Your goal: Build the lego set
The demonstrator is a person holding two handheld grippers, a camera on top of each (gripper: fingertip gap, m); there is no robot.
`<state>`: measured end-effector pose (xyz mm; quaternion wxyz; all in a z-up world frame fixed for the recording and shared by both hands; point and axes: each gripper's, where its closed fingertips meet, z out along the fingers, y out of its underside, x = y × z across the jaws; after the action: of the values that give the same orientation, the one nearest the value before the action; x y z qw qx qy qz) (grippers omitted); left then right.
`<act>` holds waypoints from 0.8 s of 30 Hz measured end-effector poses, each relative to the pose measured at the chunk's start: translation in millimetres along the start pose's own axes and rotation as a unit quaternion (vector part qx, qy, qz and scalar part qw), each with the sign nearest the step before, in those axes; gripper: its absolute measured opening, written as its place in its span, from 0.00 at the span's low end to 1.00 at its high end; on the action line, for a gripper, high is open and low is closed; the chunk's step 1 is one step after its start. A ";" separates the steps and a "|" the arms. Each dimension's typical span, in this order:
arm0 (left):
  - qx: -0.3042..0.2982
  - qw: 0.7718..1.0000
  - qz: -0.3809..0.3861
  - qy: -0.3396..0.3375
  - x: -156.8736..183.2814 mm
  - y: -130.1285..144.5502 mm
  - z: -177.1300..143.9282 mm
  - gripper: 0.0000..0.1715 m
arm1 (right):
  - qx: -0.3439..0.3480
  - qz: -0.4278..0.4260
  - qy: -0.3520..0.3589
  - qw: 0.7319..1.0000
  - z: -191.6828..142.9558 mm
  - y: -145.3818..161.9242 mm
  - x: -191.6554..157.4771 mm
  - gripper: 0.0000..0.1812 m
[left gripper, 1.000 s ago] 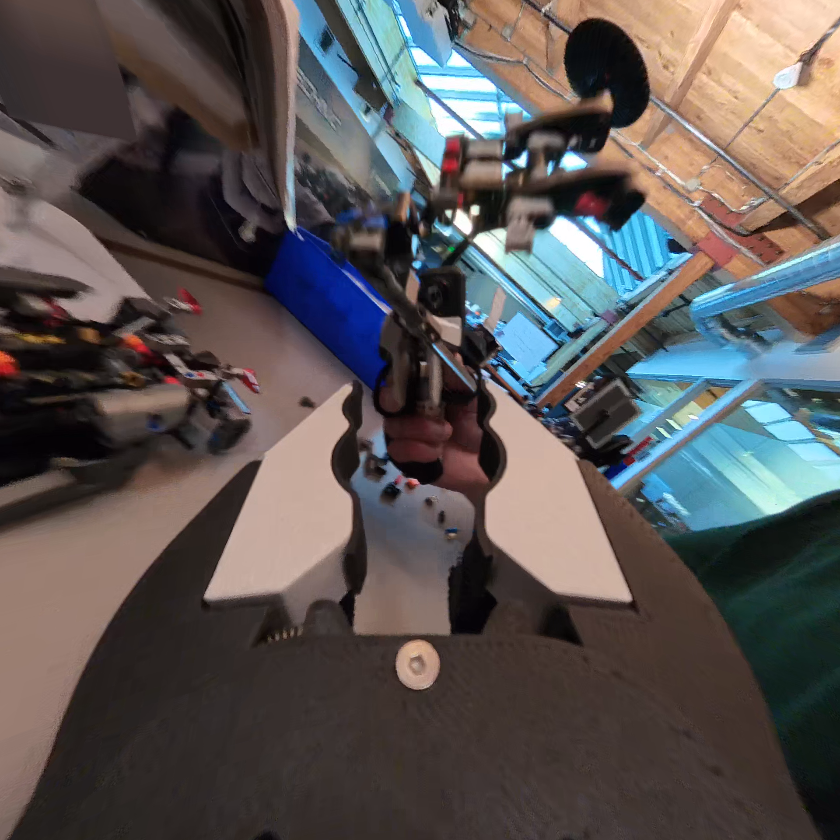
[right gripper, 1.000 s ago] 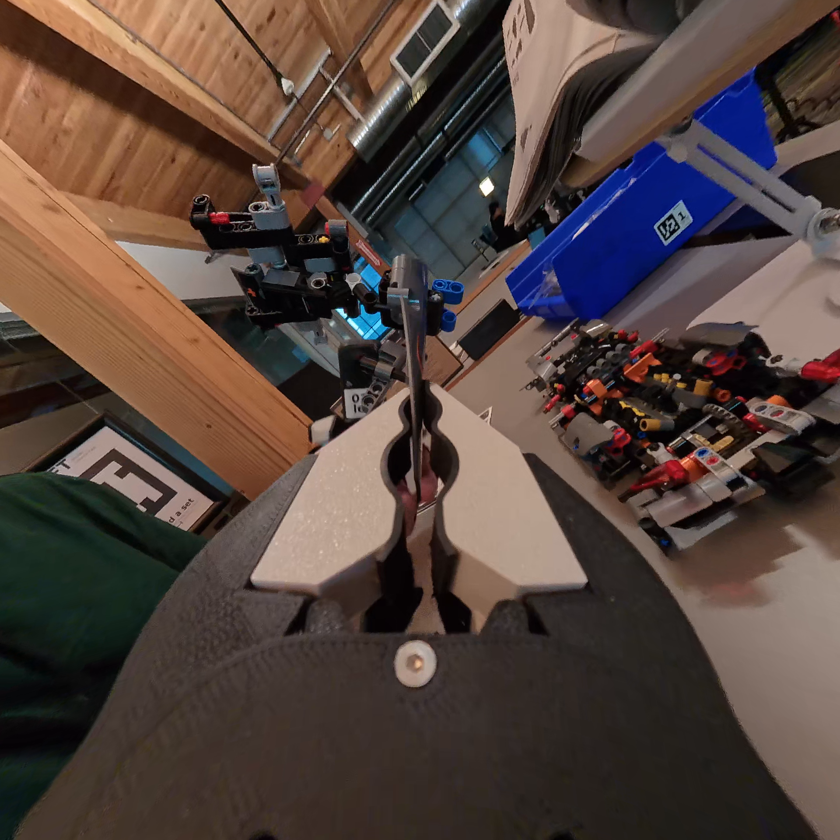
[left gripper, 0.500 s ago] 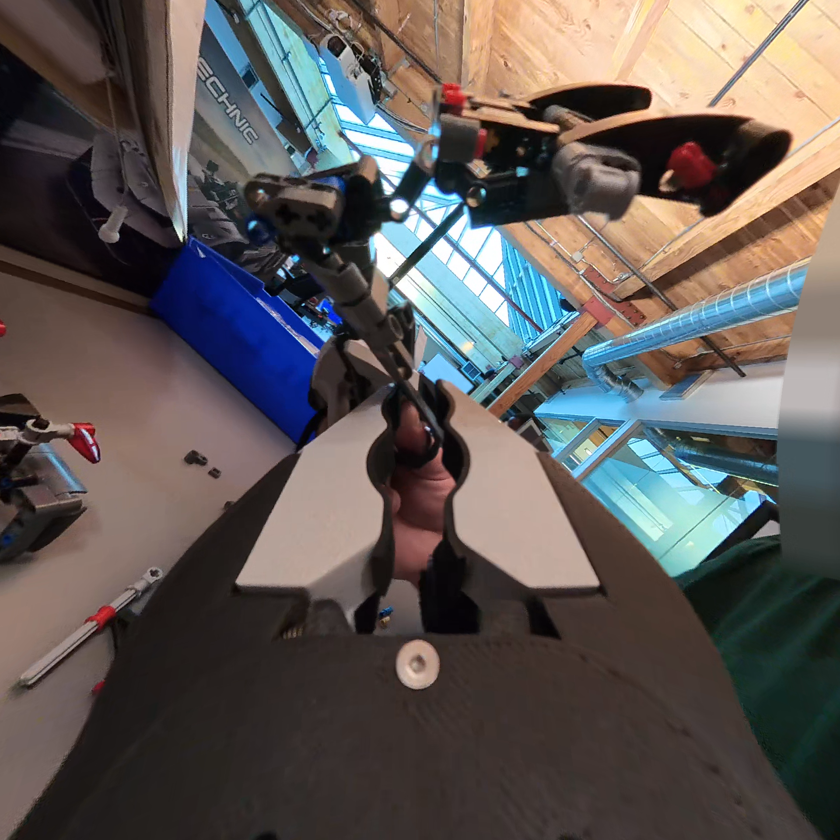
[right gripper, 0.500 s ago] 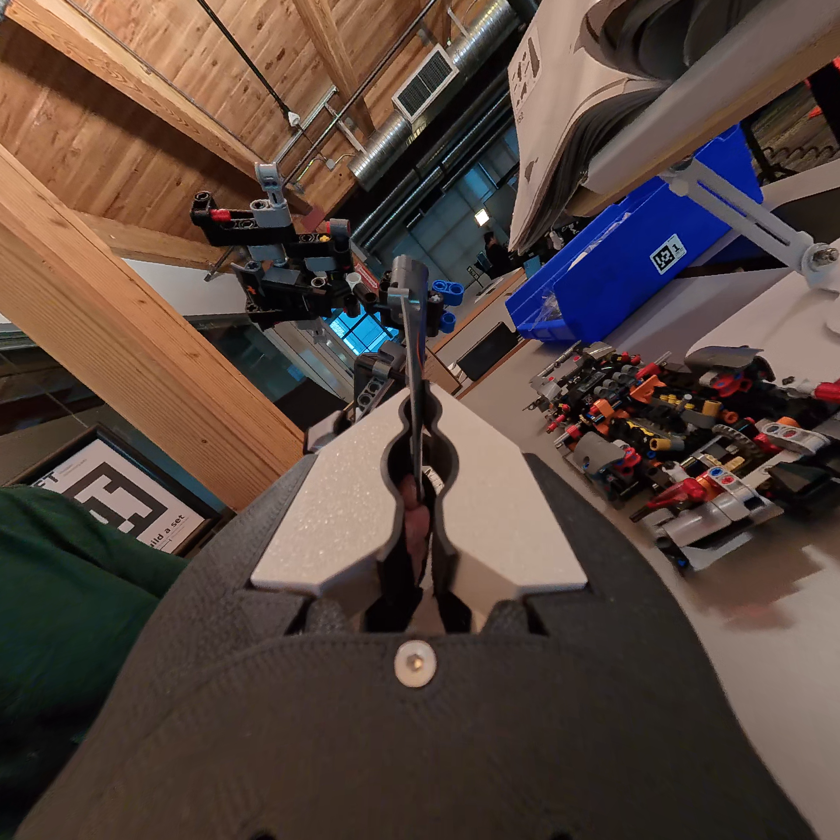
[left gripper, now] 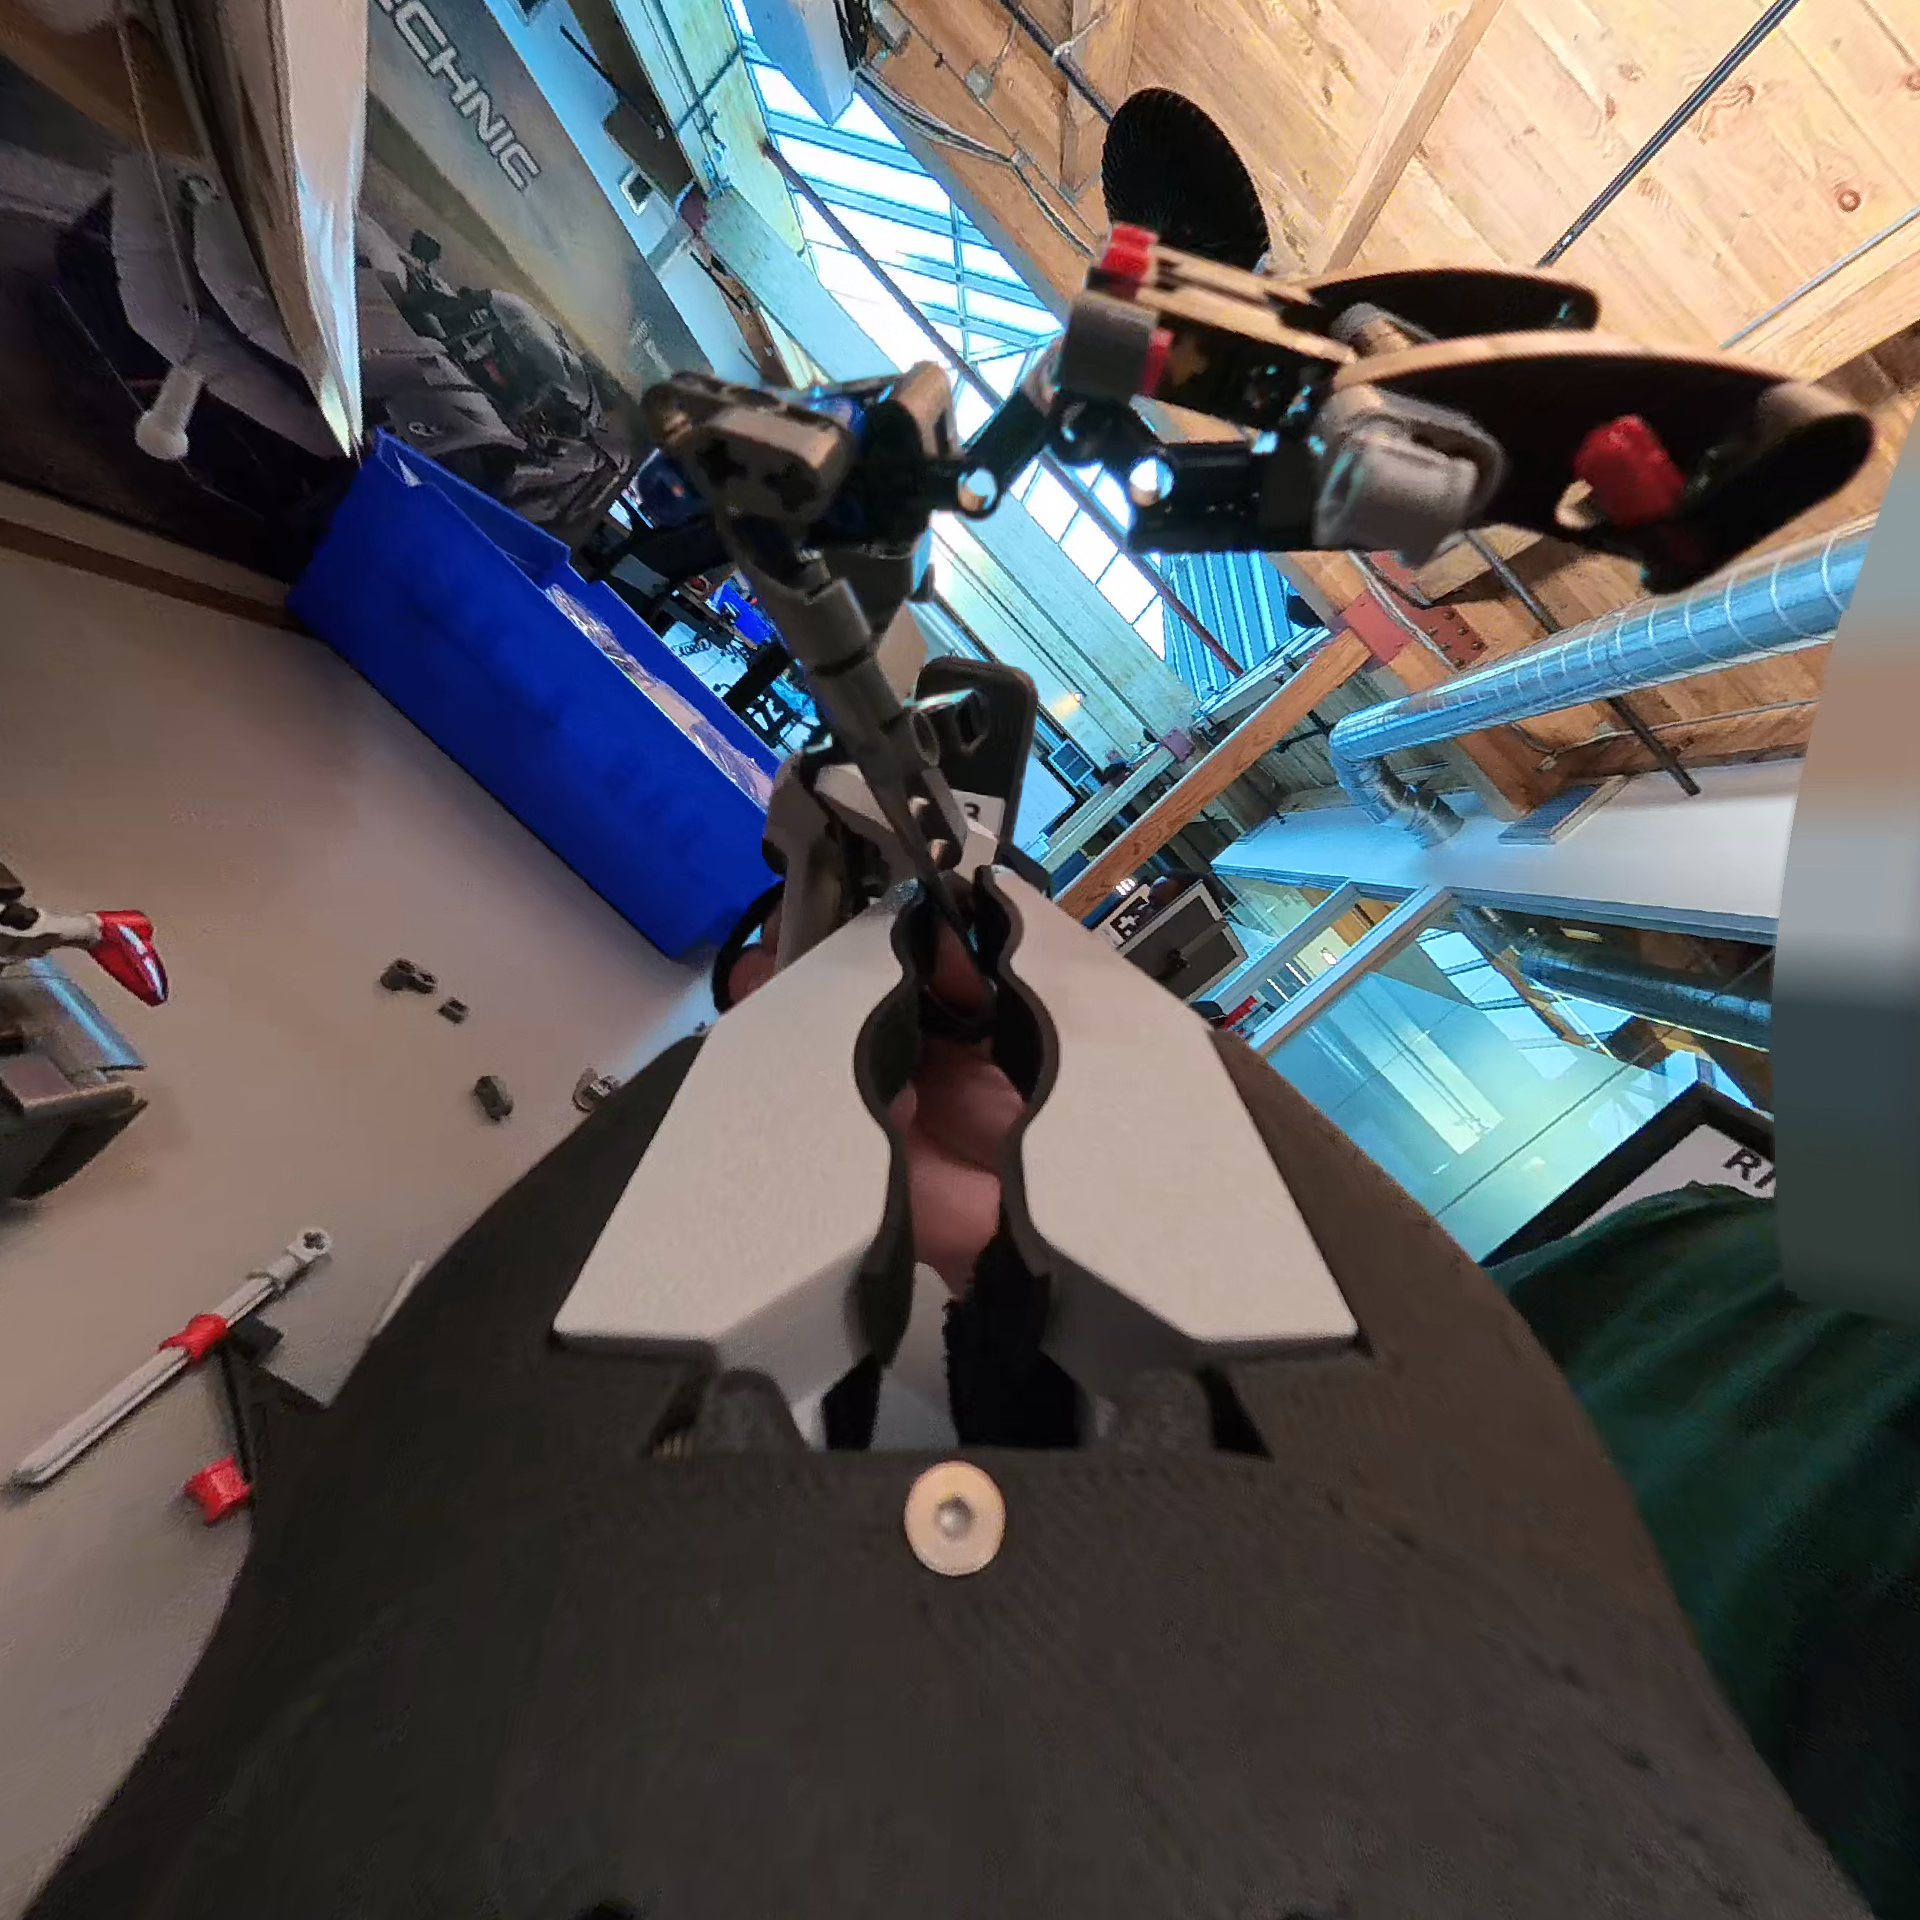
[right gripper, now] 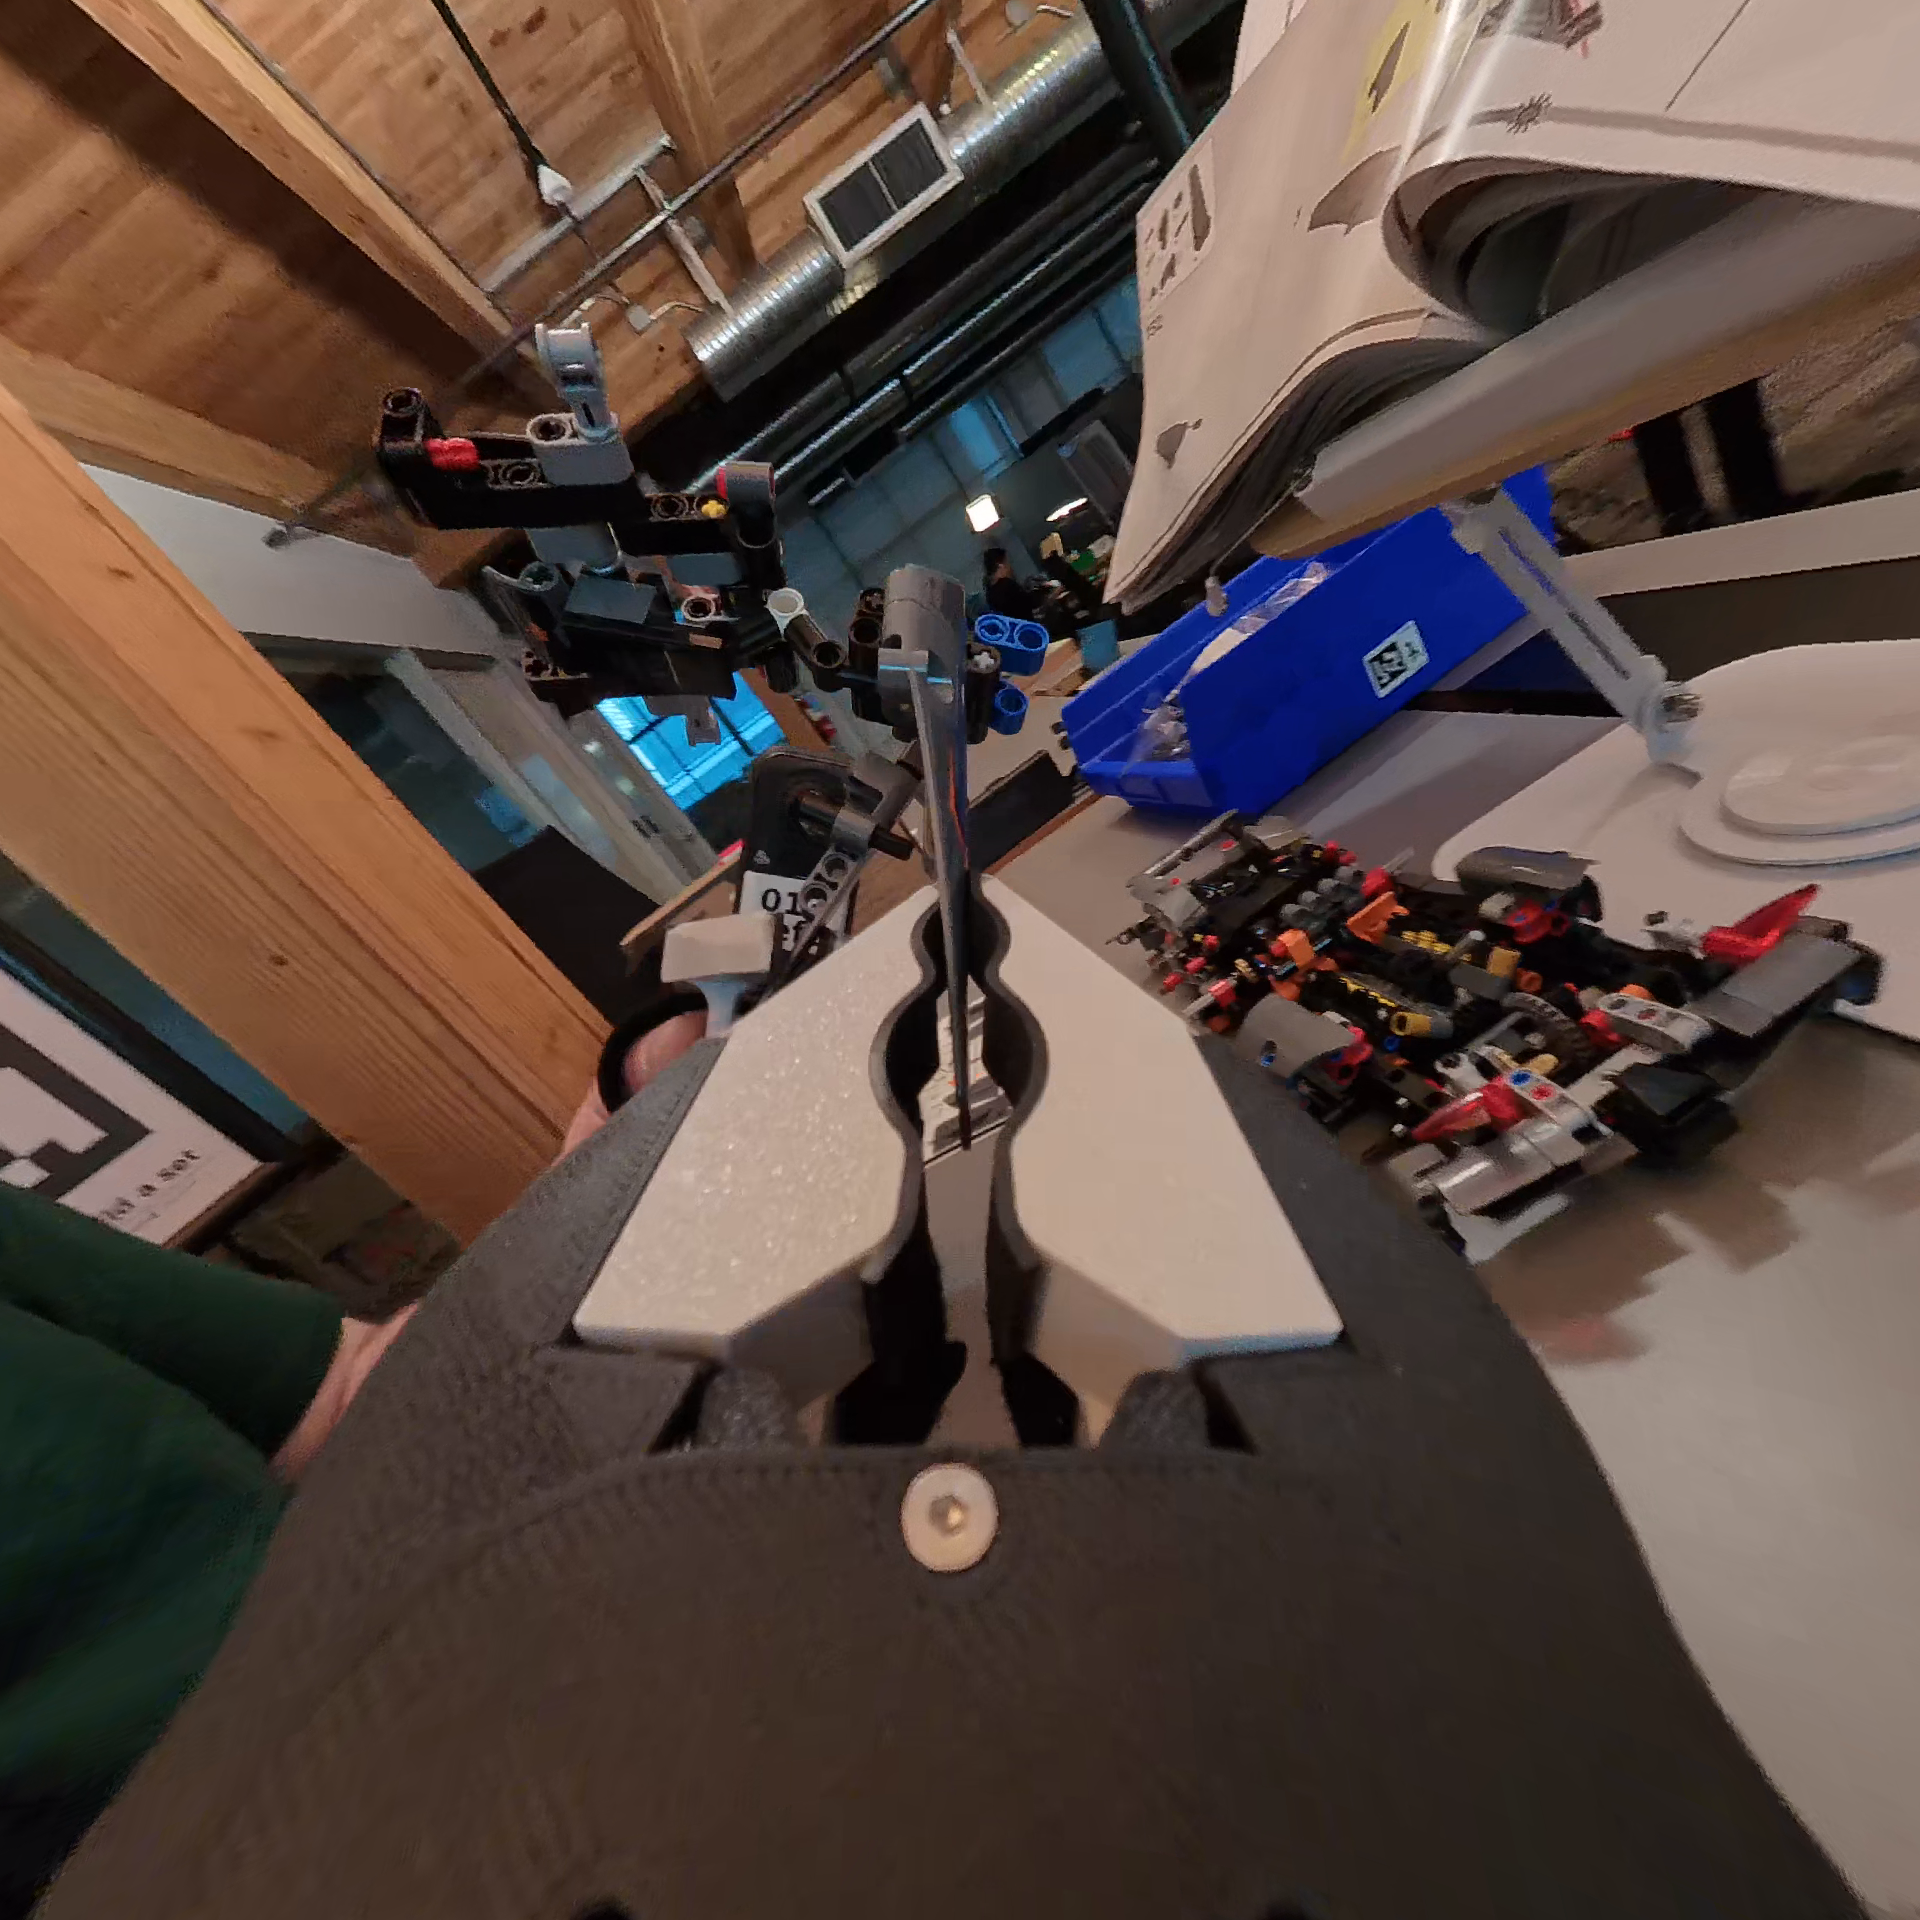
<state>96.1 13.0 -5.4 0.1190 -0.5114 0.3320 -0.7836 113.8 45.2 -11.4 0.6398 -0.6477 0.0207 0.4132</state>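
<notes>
A black and grey lego subassembly (left gripper: 1226,416) with red pins, a black gear and blue connectors is held in the air between both grippers. My left gripper (left gripper: 951,912) is shut on a thin dark stem (left gripper: 831,634) that hangs down from it. In the right wrist view the same subassembly (right gripper: 582,561) sits up and to the left. My right gripper (right gripper: 954,906) is shut on its thin dark panel (right gripper: 940,769). The left gripper (right gripper: 774,894) shows just behind, close to my right fingertips.
A large, partly built lego car (right gripper: 1455,997) lies on the grey table (right gripper: 1714,1351) to the right. A blue bin (right gripper: 1299,675) stands behind it, under an open instruction booklet (right gripper: 1455,260) on a stand. A grey axle with a red bush (left gripper: 166,1351) and small loose pieces (left gripper: 416,977) lie on the table. Left and right tips are no more than a few centimetres apart.
My left gripper was open and apart from the subassembly; it has moved in and shut on the stem. My right gripper has kept its hold and tilted slightly.
</notes>
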 end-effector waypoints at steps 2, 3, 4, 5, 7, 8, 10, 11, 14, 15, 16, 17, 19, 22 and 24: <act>-0.008 1.000 -0.008 0.003 2.2 3.5 1.0 0.02 | 0.004 -0.016 0.025 1.000 -4.5 1.6 0.3 0.00; -0.015 1.000 -0.009 0.004 3.6 5.9 1.2 0.02 | 0.005 -0.027 0.033 0.999 -6.1 3.4 -3.4 0.00; -0.023 1.000 -0.011 0.006 4.9 8.8 1.2 0.02 | 0.002 -0.040 0.040 0.998 -7.5 6.5 -7.6 0.00; -0.031 0.999 -0.011 0.007 5.9 11.5 0.8 0.01 | -0.003 -0.051 0.052 0.997 -9.7 10.0 -9.7 0.00; -0.039 0.999 -0.007 0.002 5.6 14.4 -0.9 0.00 | -0.008 -0.058 0.064 0.996 -15.9 14.4 -13.9 0.04; -0.043 0.999 -0.007 0.004 6.5 15.7 -1.6 0.00 | -0.012 -0.055 0.063 0.996 -19.4 15.8 -16.3 0.08; -0.048 0.999 -0.007 -0.001 5.9 17.3 -2.5 0.00 | -0.023 -0.063 0.071 0.995 -26.5 18.4 -19.8 0.10; -0.052 0.999 -0.010 -0.002 5.3 18.5 -2.7 0.00 | -0.022 -0.071 0.079 0.994 -30.6 17.8 -20.9 0.11; -0.059 0.998 -0.012 -0.003 4.2 22.2 -2.9 0.00 | -0.029 -0.099 0.105 0.989 -41.7 16.3 -23.7 0.16; -0.062 0.998 -0.013 -0.005 3.2 23.0 -3.1 0.00 | -0.030 -0.119 0.122 0.985 -46.8 14.2 -23.4 0.19; -0.066 0.998 -0.014 -0.007 2.4 23.8 -3.1 0.00 | -0.030 -0.142 0.137 0.980 -52.5 10.4 -24.3 0.22; -0.071 0.997 -0.014 -0.008 1.9 24.9 -3.0 0.00 | -0.031 -0.174 0.153 0.972 -58.6 5.5 -26.0 0.27; -0.086 0.996 -0.010 -0.017 -0.7 28.0 -2.0 0.00 | -0.036 -0.265 0.179 0.947 -67.2 -7.9 -34.3 0.30; -0.115 0.993 -0.006 -0.029 -4.3 36.4 1.9 0.00 | -0.065 -0.427 0.206 0.878 -64.8 -24.2 -54.0 0.39; -0.137 0.990 -0.002 -0.033 -5.7 44.1 6.0 0.00 | -0.093 -0.510 0.199 0.832 -54.6 -26.2 -68.6 0.39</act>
<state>97.2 -19.4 -36.3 0.0569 -0.5493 0.4307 -0.7138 111.0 -30.7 39.7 0.6784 -0.6912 -0.2242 -0.1089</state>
